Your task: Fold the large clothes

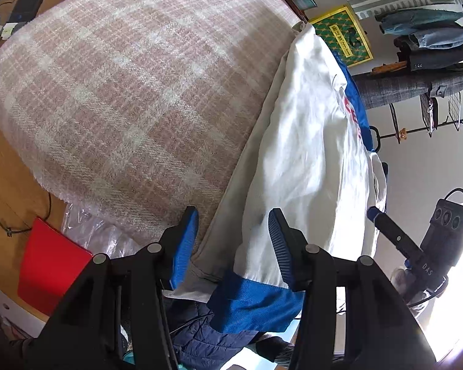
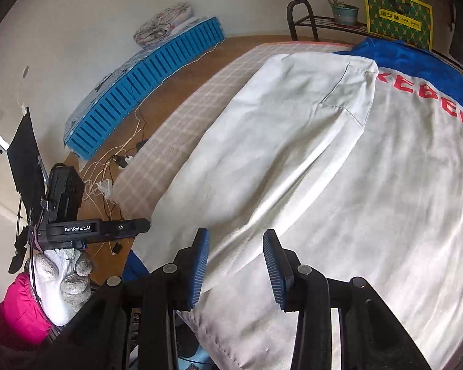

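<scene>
A large white jacket point(image 2: 339, 185) with a blue collar band and red letters lies spread on a pink-and-white plaid blanket point(image 1: 123, 92). In the left wrist view the jacket point(image 1: 308, 154) lies along the blanket's right edge, and its blue cuff point(image 1: 253, 305) hangs over the near edge. My left gripper point(image 1: 233, 240) is open, its jaws on either side of the sleeve end just above the cuff. My right gripper point(image 2: 235, 259) is open over the jacket's near white hem, empty. The right gripper also shows at the right of the left wrist view point(image 1: 416, 240); the left gripper shows in the right wrist view point(image 2: 92, 231).
A red folder point(image 1: 49, 262) and clear plastic point(image 1: 92, 231) lie on the wooden surface at the left. Cables and a charger point(image 2: 108, 182) trail beside the blanket. A blue slatted crate point(image 2: 145, 89) lies behind. A clothes rack point(image 1: 432, 46), a plant and a yellow box point(image 2: 398, 15) stand at the back.
</scene>
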`<action>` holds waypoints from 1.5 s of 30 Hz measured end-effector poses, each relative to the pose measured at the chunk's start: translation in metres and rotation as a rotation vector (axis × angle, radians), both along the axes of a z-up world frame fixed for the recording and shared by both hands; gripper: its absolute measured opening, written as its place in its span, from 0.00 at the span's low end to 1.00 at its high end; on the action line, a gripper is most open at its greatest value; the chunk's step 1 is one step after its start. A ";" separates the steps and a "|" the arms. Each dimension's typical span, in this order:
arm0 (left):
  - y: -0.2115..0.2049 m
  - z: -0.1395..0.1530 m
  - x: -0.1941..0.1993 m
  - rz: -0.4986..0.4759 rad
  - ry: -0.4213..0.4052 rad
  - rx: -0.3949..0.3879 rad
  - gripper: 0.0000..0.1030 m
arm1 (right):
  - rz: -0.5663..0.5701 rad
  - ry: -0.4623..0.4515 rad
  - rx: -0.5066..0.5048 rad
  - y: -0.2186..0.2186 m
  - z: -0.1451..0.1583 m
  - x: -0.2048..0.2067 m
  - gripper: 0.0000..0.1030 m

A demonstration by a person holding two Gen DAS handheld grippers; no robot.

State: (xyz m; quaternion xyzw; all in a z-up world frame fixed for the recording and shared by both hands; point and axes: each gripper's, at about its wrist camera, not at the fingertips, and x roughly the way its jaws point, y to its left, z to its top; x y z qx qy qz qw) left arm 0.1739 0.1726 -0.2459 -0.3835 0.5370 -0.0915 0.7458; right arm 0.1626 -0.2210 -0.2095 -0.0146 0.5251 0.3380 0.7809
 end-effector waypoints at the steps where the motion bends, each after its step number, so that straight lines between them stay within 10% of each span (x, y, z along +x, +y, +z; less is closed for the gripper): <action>1: -0.003 0.001 0.003 -0.010 -0.003 0.008 0.47 | 0.000 0.013 -0.006 0.002 -0.007 -0.003 0.37; 10: -0.005 0.003 0.004 -0.026 -0.004 -0.006 0.46 | -0.006 0.160 0.051 0.003 -0.040 -0.047 0.59; 18: -0.005 0.003 0.005 -0.025 -0.005 0.000 0.46 | 0.083 0.245 0.106 0.034 -0.061 -0.061 0.09; 25: -0.005 0.003 0.003 -0.036 -0.010 0.008 0.46 | 0.093 0.194 0.031 0.035 -0.060 -0.074 0.07; 29: -0.009 0.005 0.002 -0.065 -0.021 0.033 0.46 | 0.041 0.281 0.089 0.021 -0.067 -0.062 0.16; 31: -0.008 0.003 0.002 -0.071 -0.019 0.039 0.37 | 0.074 0.247 0.062 0.022 -0.059 -0.067 0.30; 39: -0.005 0.001 0.000 -0.070 -0.011 0.025 0.05 | 0.035 0.092 0.018 0.004 -0.015 -0.067 0.32; 45: -0.017 0.032 -0.006 -0.091 -0.111 0.056 0.03 | -0.022 0.033 0.042 -0.002 0.017 -0.019 0.59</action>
